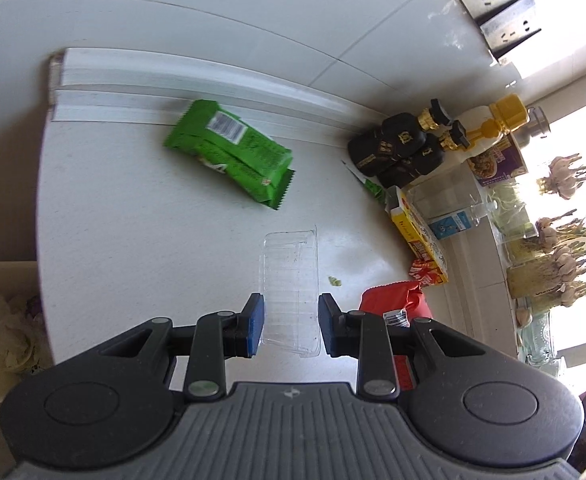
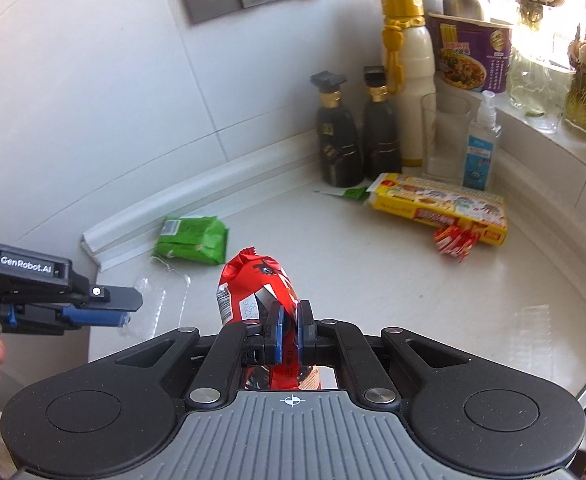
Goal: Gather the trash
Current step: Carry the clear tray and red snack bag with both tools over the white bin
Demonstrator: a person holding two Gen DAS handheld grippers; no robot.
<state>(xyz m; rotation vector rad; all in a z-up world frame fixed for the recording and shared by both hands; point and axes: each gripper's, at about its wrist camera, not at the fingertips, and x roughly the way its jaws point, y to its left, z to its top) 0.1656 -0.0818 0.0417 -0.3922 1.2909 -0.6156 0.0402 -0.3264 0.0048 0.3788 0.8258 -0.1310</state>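
At the far left edge of the left wrist view, a bin (image 1: 1, 316) with crumpled trash inside is seen beside the white counter (image 1: 133, 240). A green snack bag (image 1: 229, 152) is laid flat on the counter, close to the white strip by the wall. Nearer in, a clear plastic tray (image 1: 291, 280) is seen between the two blue pads of the left gripper (image 1: 291, 320). The pads are spread apart, one on each side of the tray, and it cannot be told if the tray is touched by them. A tiny green scrap (image 1: 335, 281) is seen just right of the tray.

In the right wrist view, a red snack bag (image 2: 257, 288) is pinched tight between the fingers of the right gripper (image 2: 289, 330) and is held up above the counter. Further right, a yellow box (image 2: 441, 208) with red wrappers (image 2: 453, 240) at its end is laid near the dark bottles (image 2: 337, 140).
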